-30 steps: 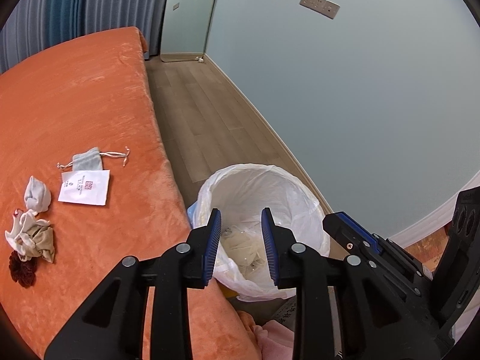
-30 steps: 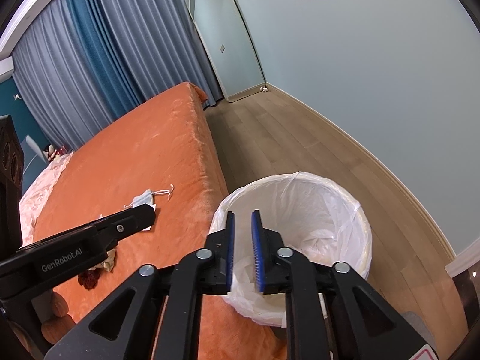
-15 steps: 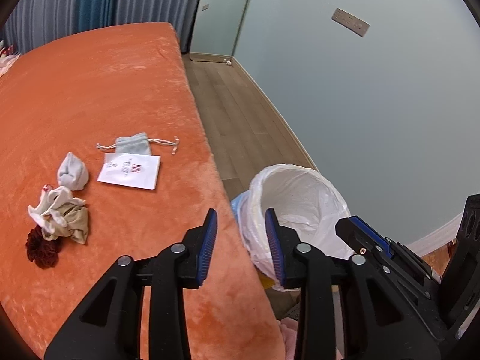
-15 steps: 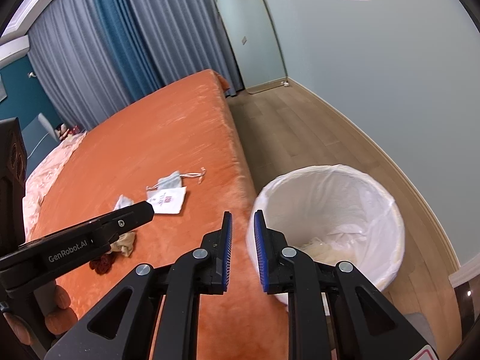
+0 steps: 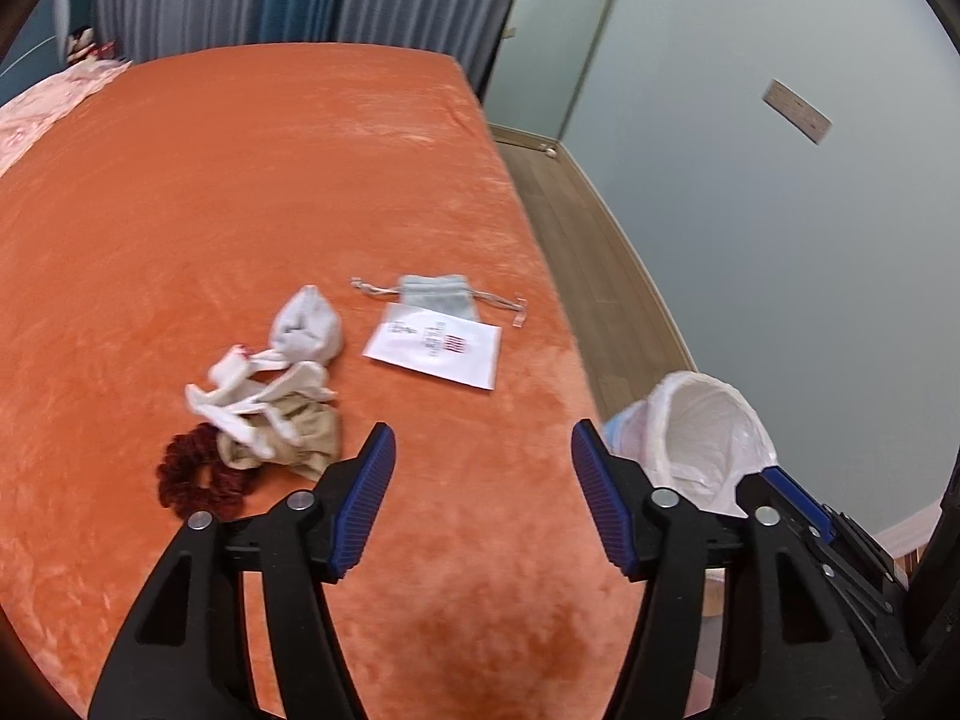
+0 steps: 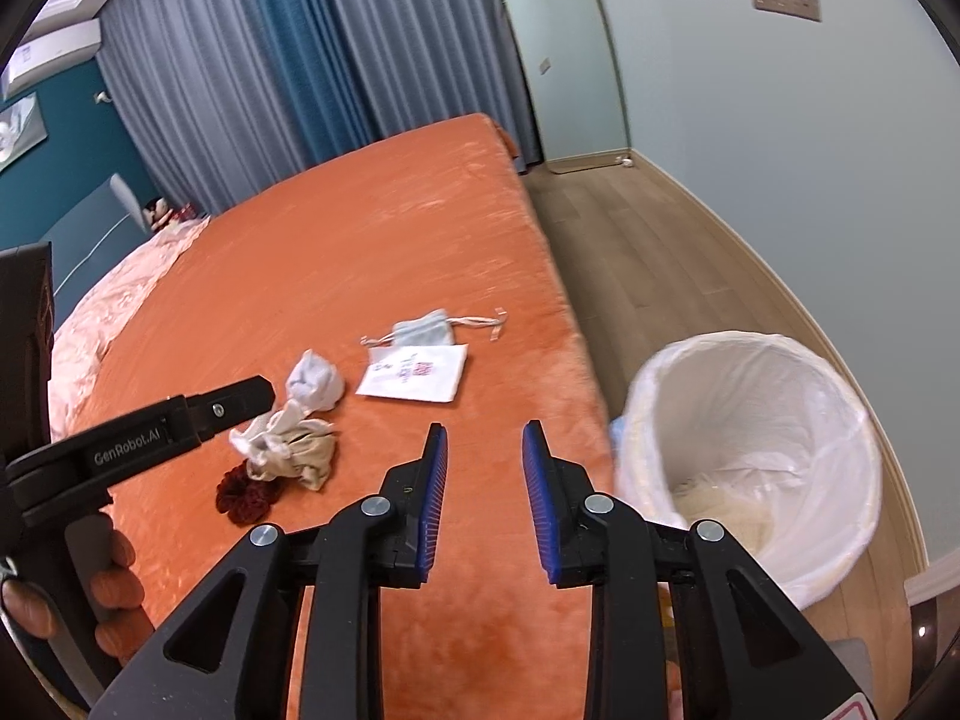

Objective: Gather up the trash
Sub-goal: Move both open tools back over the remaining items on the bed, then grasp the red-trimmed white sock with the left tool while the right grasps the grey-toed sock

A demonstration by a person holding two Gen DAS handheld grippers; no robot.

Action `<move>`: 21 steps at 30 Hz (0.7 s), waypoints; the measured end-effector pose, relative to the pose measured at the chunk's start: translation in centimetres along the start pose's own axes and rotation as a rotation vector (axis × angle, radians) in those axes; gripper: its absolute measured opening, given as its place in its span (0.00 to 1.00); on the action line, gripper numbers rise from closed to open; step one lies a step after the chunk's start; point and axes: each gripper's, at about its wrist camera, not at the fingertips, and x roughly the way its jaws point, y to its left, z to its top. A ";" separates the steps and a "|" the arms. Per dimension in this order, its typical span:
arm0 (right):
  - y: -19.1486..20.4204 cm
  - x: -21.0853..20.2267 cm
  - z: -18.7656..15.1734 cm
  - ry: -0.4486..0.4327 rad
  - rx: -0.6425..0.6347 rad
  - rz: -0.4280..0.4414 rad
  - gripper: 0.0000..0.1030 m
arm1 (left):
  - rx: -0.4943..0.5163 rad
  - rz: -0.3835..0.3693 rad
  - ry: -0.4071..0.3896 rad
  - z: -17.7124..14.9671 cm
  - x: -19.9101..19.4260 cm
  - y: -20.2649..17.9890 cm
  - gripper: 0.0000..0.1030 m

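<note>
On the orange bed (image 5: 240,180) lie a white crumpled tissue ball (image 5: 307,325), a knotted white and beige cloth wad (image 5: 270,414), a dark red scrunchie (image 5: 195,477), a white printed card (image 5: 435,351) and a small grey drawstring pouch (image 5: 435,294). My left gripper (image 5: 483,468) is open and empty above the bed, short of these items. My right gripper (image 6: 483,459) is open and empty over the bed edge. The white-lined trash bin (image 6: 750,450) stands on the floor to the right of the bed; it also shows in the left wrist view (image 5: 702,438).
The wooden floor (image 6: 630,228) runs between the bed and the pale wall (image 6: 780,120). A mirror (image 6: 558,48) leans at the far end. Grey and blue curtains (image 6: 270,60) hang behind the bed. A pink quilt (image 6: 120,300) lies at the bed's far left.
Both grippers swung left from over the bin to over the bed, and both opened wider. The trash items now lie closer ahead of them.
</note>
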 end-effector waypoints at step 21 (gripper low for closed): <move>10.7 11.0 0.0 0.142 -0.116 0.074 0.37 | -0.186 0.091 0.127 1.6 6.5 14.6 0.62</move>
